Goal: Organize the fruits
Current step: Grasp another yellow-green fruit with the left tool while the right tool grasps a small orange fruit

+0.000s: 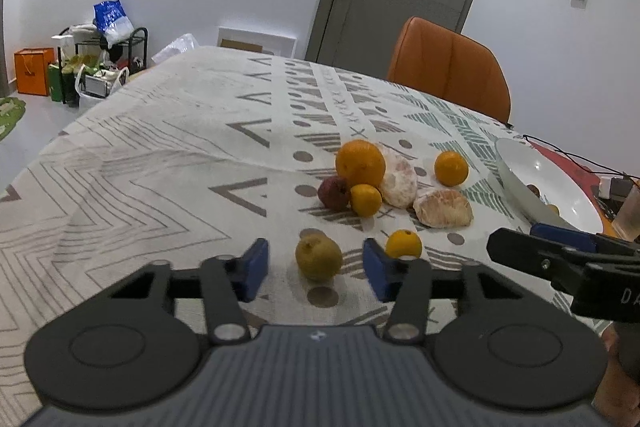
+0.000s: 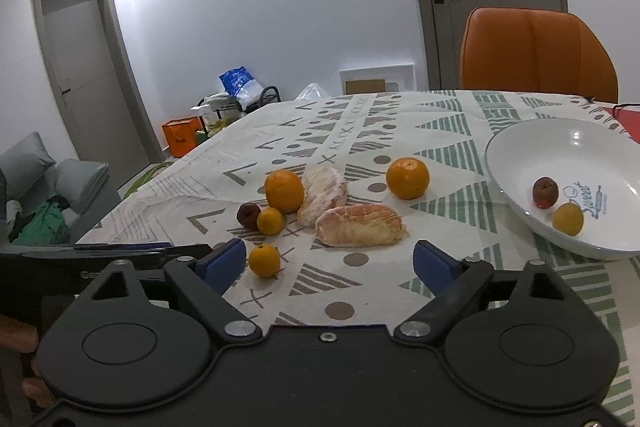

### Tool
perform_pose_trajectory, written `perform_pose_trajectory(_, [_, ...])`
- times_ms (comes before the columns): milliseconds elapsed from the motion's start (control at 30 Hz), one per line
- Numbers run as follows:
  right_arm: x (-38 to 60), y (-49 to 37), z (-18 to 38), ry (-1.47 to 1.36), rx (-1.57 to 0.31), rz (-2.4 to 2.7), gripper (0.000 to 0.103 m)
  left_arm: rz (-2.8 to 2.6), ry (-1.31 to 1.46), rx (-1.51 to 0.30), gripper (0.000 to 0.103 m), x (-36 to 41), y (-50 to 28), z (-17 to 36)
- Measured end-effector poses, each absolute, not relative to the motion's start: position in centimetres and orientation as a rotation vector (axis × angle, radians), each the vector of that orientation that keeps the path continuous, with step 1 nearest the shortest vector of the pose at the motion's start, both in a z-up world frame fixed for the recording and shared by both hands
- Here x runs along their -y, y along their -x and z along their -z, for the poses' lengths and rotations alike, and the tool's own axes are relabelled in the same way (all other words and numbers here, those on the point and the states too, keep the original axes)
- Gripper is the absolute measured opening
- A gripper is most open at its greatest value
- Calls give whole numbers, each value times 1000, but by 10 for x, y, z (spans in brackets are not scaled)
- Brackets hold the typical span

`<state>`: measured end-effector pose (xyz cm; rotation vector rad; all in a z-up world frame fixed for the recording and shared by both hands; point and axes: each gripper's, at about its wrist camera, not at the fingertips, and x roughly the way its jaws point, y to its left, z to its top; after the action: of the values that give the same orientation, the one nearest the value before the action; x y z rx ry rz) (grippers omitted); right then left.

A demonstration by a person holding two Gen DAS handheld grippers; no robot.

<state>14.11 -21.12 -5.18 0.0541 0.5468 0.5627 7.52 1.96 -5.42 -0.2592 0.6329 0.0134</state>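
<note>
The task looks only at its beginning. The white bowl (image 2: 520, 155) stands near the right edge of the desk (image 1: 160, 147) and already holds two small fruits, a dark red one (image 2: 545, 191) and a yellow one (image 2: 567, 219). Most fruits lie outside it, on the patterned cloth: a big orange (image 1: 360, 163), a second orange (image 1: 451, 168) closer to the bowl, two peeled citrus pieces (image 1: 442, 207), a dark red fruit (image 1: 334, 192), a small mandarin (image 1: 366, 200) touching the big orange, another mandarin (image 1: 404, 243), and a yellowish pear (image 1: 318, 256). The left tool (image 1: 316, 269) is open, its blue pads on both sides of the pear but not touching it, so I judge this fruit is the next one to take. The right tool (image 2: 330, 263) is also open and holds nothing, near the larger peeled piece.
</note>
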Motion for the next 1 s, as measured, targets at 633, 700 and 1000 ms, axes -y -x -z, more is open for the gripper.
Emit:
perform_pose_trajectory(633, [166, -151, 59, -5, -596, -666, 69, -53, 281, -602, 25, -45, -70, 43])
perform_pose_trajectory(700, [165, -152, 59, -2, -599, -666, 66, -54, 283, -598, 25, -47, -68, 42])
perform_pose_trajectory(1000, [155, -160, 69, 23, -649, -691, 20, -55, 270, -591, 25, -46, -67, 36])
